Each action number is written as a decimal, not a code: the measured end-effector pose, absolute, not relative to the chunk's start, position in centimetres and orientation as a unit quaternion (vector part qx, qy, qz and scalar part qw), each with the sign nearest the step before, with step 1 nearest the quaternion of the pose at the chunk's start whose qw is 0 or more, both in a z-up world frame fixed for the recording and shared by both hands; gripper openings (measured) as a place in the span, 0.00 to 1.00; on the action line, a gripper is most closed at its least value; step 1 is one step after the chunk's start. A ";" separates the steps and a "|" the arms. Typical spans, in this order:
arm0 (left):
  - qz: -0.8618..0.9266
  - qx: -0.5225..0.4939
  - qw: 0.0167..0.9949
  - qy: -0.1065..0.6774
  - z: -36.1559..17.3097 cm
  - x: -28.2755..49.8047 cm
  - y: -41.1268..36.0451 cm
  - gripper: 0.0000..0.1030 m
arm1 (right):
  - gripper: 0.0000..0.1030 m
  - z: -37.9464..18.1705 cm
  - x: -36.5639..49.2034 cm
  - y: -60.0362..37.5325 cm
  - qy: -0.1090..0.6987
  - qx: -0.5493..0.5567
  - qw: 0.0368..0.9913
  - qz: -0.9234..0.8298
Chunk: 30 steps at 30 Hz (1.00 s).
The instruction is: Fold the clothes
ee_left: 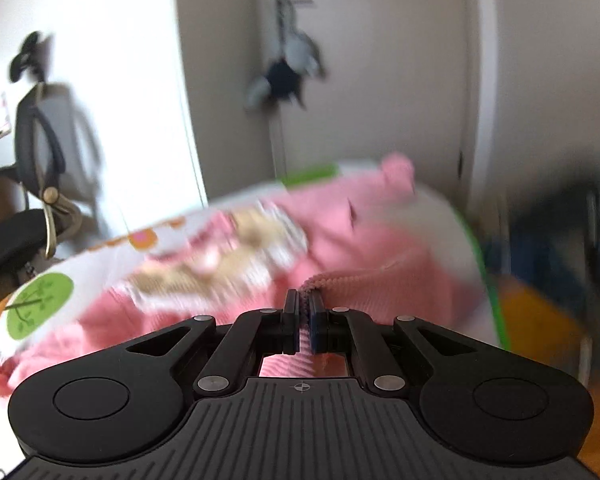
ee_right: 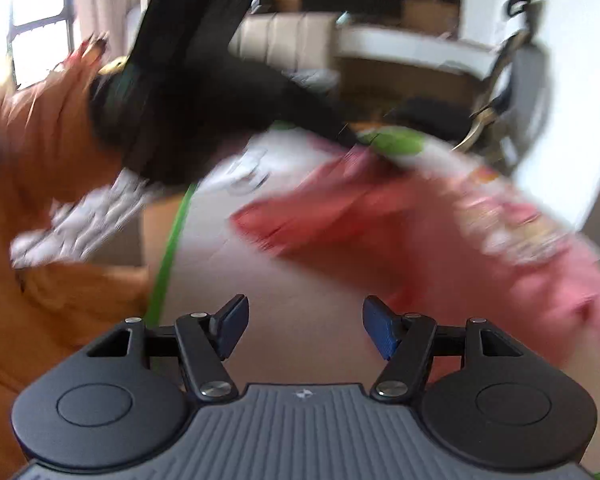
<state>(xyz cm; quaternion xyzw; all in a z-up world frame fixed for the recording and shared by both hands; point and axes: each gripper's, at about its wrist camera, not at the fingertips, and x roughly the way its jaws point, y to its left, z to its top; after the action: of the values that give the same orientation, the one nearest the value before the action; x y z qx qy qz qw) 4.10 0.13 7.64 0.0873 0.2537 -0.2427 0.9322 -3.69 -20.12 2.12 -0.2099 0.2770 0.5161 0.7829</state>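
- Pinching a ribbed hem edge of the pink knitted garment with a pale printed front panel (ee_left: 340, 248), the left gripper (ee_left: 305, 312) has its jaws closed on the fabric, which bunches up just ahead of its fingertips.
- Spread wide with nothing between its blue-padded fingers (ee_right: 380, 330), the right gripper (ee_right: 303, 326) hovers over bare surface; the same garment (ee_right: 440, 232) lies ahead and to its right, apart from it.
- The garment's long axis appears to run diagonally away from the left gripper, so the free right gripper looks like the one that must reach rightward for a second edge before any fold.
- Everything rests on a white mat with green trim and printed green and orange shapes (ee_left: 44, 304), heavily blurred in both views.
- Around it: a black office chair (ee_left: 32, 184), a pale door (ee_left: 372, 80), and orange fabric (ee_right: 32, 152) at the left of the right wrist view.
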 end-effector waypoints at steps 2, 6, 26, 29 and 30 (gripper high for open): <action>-0.242 0.061 0.936 0.247 8.8 4.5 0.8 0.05 | 0.60 0.9 -4.3 -18.7 0.266 -0.240 0.789 0.500; -0.259 0.042 0.931 0.253 9.4 4.3 1.1 0.05 | 0.60 0.4 -3.2 -17.6 0.245 -0.261 0.816 0.455; -0.278 0.040 0.917 0.282 8.1 2.6 1.4 0.06 | 0.08 0.8 -5.3 -20.2 0.238 -0.291 0.751 0.542; -0.332 0.066 0.885 0.321 6.0 0.1 0.4 0.09 | 0.41 3.2 -5.7 -22.6 0.203 -0.283 0.736 0.581; -0.349 0.075 0.872 0.334 5.3 -0.8 0.1 0.09 | 0.48 4.1 -5.7 -23.4 0.190 -0.279 0.729 0.596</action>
<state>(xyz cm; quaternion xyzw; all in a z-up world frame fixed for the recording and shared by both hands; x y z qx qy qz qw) -0.80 0.11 5.33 0.0748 0.3340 -0.3489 0.8724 -5.66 -23.41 4.14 -0.2791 0.1895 0.5957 0.7289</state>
